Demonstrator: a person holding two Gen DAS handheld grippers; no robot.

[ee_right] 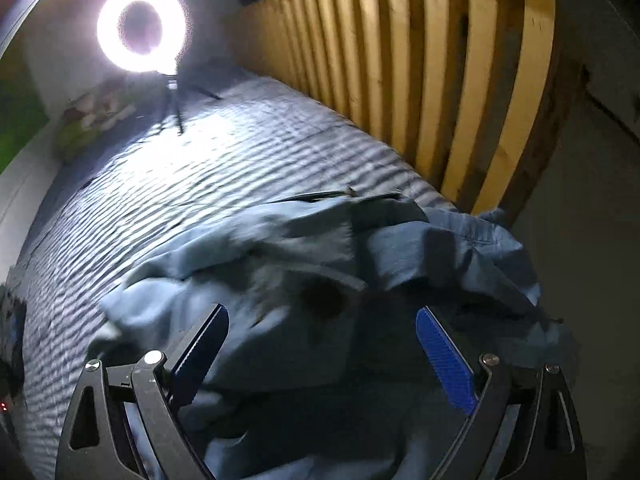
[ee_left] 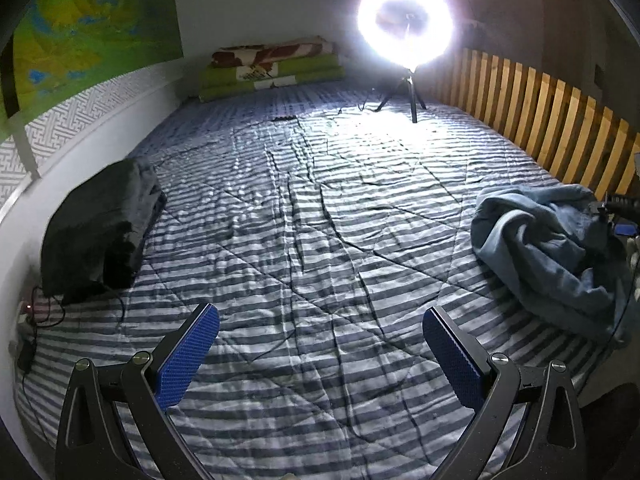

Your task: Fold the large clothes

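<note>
- Blue-grey crumpled cloth, the large garment (ee_right: 304, 280), is lying bunched straight ahead of and beneath my right gripper (ee_right: 322, 316), at the bed's edge by the wooden slat rail (ee_right: 420, 80).
- I am holding my right gripper's jaws wide apart over that heap; cloth is showing between the fingers, but whether the pads are touching it I cannot tell through the blur.
- I am holding my left gripper (ee_left: 320, 316) with its jaws spread wide too, nothing between them, only the striped bedcover (ee_left: 320, 208) ahead.
- From the left gripper, the garment (ee_left: 548, 256) is sitting well off to the right, near the rail (ee_left: 552, 120).
- Ahead of the left gripper a broad stretch of wrinkled striped cover is lying bare, giving open room between the garment and a dark folded pile (ee_left: 100, 224) off to the left by the white wall.
- Far ahead, a glaring ring light (ee_left: 406, 28) is standing on a small tripod on the cover, with stacked green bedding (ee_left: 272, 72) left of it against the far wall.
- Thin cables (ee_left: 44, 316) are trailing at the near left edge.
- I am making out no readable writing or labels anywhere.
</note>
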